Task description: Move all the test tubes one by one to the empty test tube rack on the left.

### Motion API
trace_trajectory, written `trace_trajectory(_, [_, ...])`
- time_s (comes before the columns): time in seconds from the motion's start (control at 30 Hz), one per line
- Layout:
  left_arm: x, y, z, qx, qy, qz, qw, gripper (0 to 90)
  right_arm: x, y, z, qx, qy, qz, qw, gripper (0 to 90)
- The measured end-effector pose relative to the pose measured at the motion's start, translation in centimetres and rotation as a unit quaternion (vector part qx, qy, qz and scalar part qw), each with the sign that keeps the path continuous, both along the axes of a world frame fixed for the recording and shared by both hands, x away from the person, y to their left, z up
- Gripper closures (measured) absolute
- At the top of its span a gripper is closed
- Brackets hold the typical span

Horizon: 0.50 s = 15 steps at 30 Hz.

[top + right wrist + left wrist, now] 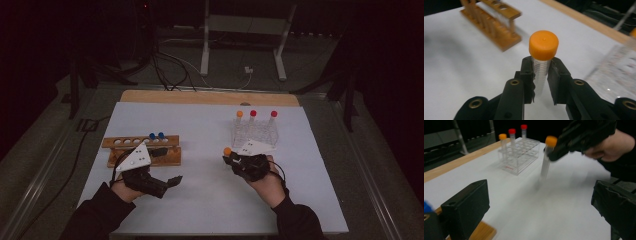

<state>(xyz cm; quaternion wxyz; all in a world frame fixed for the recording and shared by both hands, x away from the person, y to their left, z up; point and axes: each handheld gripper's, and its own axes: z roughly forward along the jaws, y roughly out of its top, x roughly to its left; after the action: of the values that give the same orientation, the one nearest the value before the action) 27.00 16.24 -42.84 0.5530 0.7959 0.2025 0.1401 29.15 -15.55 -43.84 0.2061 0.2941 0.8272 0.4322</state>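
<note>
My right gripper (541,68) is shut on a clear tube with an orange cap (543,45), held upright just below the cap. In the high view that tube (227,151) hangs over the white mat left of the right gripper (232,159), in front of the clear plastic rack (255,132). My left gripper (171,165) stands open near the wooden rack (142,150), with nothing between its jaws. In the left gripper view the left gripper (539,205) faces the held tube (546,162) and the right gripper (556,155) farther off.
The clear rack (520,155) holds one orange-capped and two red-capped tubes. Two blue-capped tubes (156,135) stand in the wooden rack (491,22). A white mat (210,200) covers the table, whose wooden edge (210,97) runs along the back. Cables and a stand lie on the floor beyond.
</note>
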Motion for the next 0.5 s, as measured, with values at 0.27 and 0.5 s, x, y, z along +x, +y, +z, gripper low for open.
trace_trajectory(0.27, [0.5, -2.8, 0.6, -0.001, -0.004, -0.027, 0.9996, 8.2, -1.0, 1.6, -0.4, -0.006, 0.007, 0.036, 0.9993, 74.5])
trace_trajectory(0.5, [1.4, -5.2, 0.9, -0.006, 0.0, -0.043, 0.9991, 18.8, -1.6, 2.1, -0.3, -0.002, 0.006, 0.047, 0.9989, 74.5])
